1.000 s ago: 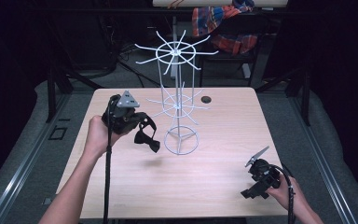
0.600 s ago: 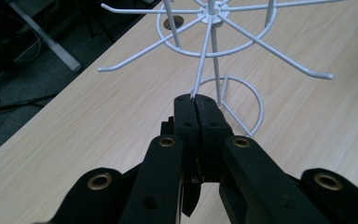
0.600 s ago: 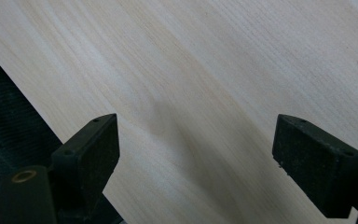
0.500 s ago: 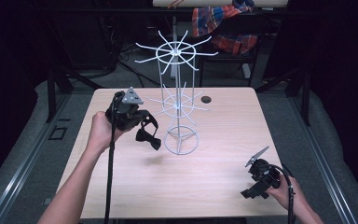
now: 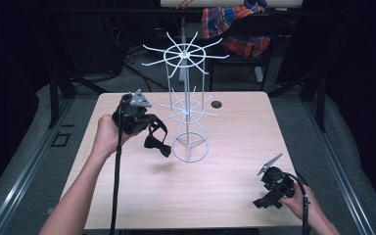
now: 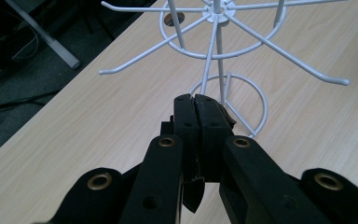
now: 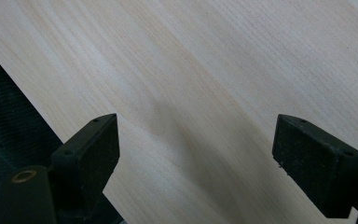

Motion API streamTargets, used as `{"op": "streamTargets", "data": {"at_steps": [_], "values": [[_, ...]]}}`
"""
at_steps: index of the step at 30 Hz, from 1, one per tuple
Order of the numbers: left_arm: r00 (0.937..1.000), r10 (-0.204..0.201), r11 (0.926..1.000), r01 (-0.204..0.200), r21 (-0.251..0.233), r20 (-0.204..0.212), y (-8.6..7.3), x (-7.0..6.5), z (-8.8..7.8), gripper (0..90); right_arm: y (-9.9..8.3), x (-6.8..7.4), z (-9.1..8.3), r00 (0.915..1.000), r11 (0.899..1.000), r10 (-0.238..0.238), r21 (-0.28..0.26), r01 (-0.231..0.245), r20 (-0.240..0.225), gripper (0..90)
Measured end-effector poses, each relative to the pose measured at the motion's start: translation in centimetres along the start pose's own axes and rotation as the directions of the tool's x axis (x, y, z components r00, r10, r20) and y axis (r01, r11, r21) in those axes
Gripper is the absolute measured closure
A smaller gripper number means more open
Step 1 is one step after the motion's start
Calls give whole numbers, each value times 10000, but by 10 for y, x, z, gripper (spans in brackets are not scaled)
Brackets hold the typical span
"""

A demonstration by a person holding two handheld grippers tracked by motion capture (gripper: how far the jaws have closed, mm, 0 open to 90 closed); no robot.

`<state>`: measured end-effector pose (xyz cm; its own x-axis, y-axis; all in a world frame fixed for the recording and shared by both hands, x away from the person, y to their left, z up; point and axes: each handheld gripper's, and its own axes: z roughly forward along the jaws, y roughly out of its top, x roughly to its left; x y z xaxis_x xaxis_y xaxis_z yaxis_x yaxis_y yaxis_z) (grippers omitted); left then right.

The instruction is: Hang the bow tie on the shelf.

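A white wire display rack [image 5: 186,105] with two tiers of spoke hooks stands on the middle of the wooden table [image 5: 235,147]. My left gripper [image 5: 150,123] hovers just left of it, shut on a black bow tie [image 5: 156,145] that dangles below by its strap. In the left gripper view the jaws [image 6: 196,101] are pressed together with black fabric [image 6: 192,193] showing under them, and the rack's lower hooks [image 6: 221,44] are close ahead. My right gripper [image 5: 263,202] rests low at the table's front right. Its jaws [image 7: 196,158] stand wide open over bare wood.
A dark round cable hole [image 5: 217,104] sits in the tabletop behind the rack. Beyond the table's far edge a plaid cloth [image 5: 232,29] hangs on dark furniture. Dark floor borders the table on both sides.
My left gripper has drifted slightly right toward the rack, carrying the bow tie with it. The right gripper has stayed put.
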<state>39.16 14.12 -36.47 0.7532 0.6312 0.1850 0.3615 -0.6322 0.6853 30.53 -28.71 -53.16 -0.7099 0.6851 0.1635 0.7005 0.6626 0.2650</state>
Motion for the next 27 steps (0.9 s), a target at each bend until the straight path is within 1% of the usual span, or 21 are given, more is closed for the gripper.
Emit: {"op": "streamTargets", "data": {"at_steps": [3, 6, 10, 17, 19, 25, 27], "values": [[10000, 91, 9999, -91, 122, 14, 1, 1, 1, 884, 0, 0, 0, 10000, 10000, -29, 34, 29, -13, 147], [9999, 143, 9998, -143, 136, 25, 3, 1, 2, 884, 0, 0, 0, 10000, 10000, -15, 42, 15, -26, 147], [9999, 144, 9997, -146, 204, 95, 5, 2, 4, 884, 0, 0, 0, 10000, 10000, -26, 38, 26, -20, 147], [9998, 62, 9997, -67, 247, 207, 9, 6, 7, 883, 0, 0, 0, 10000, 10000, -10, 1, 10, -27, 147], [9997, 93, 9996, -100, 282, 232, 9, 7, 8, 883, 0, 0, 0, 10000, 10000, -6, 3, 6, -21, 147], [9998, 83, 9995, -89, 294, 195, 11, 7, 12, 883, 0, 0, 0, 10000, 10000, -22, 14, 22, -45, 147], [9998, -10, 9997, 6, 243, 191, 11, 9, 16, 883, 0, 0, 0, 10000, 10000, -29, 14, 29, -57, 147]]}}
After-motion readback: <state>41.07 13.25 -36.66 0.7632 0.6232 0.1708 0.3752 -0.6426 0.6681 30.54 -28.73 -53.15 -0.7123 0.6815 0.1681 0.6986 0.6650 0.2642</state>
